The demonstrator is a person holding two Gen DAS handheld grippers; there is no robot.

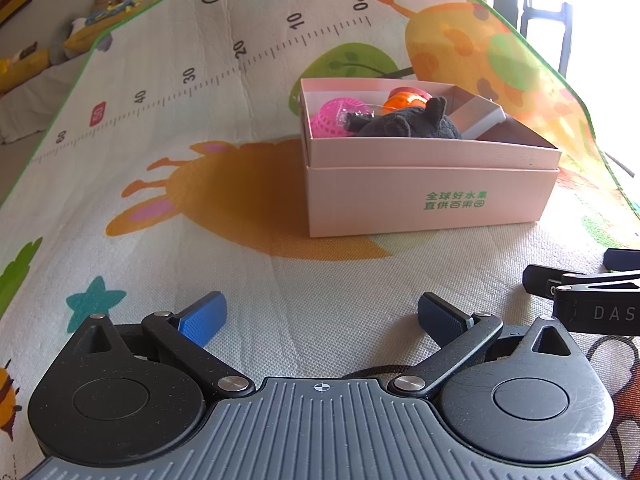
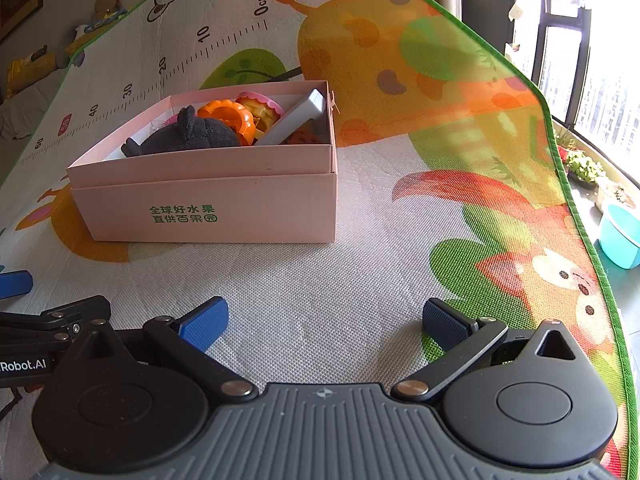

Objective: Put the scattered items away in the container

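Left gripper (image 1: 322, 322): jaws spread wide, nothing between the blue pads (image 1: 202, 322), only bare mat under the gap; it sits low over the near part of the mat, with the box ahead and a little to its right
Right gripper (image 2: 325, 326): jaws equally wide apart and holding nothing; it sits low over the near part of the mat, box ahead to its left; its black linkage also shows at the right edge of the left wrist view
Pink box (image 1: 432, 200): rectangular cardboard container with green printed characters on its near wall, standing flat on the mat, an inner tray rising slightly above the outer sleeve; open at the top
Dark grey plush (image 2: 188, 136): lies inside the box against the near wall, ears pointing up, the largest thing in there
Orange pumpkin toy (image 2: 232, 118): inside the box just behind the plush, touching it
Pink mesh ball (image 1: 336, 118): in the box's far left corner as seen from the left wrist, beside the plush
Pink-rimmed tart toy (image 2: 262, 110): towards the box's far wall, beside the pumpkin
Grey flat case (image 2: 296, 122): leaning tilted against the box's right wall, one end raised above the rim
Play mat (image 2: 320, 280): cartoon animals, a printed ruler along the far side, green border; no loose items on the part in view
Beyond the mat: a turquoise basin (image 2: 622, 236) on the floor by the window at the right; stuffed toys (image 1: 108, 0) along the far left wall
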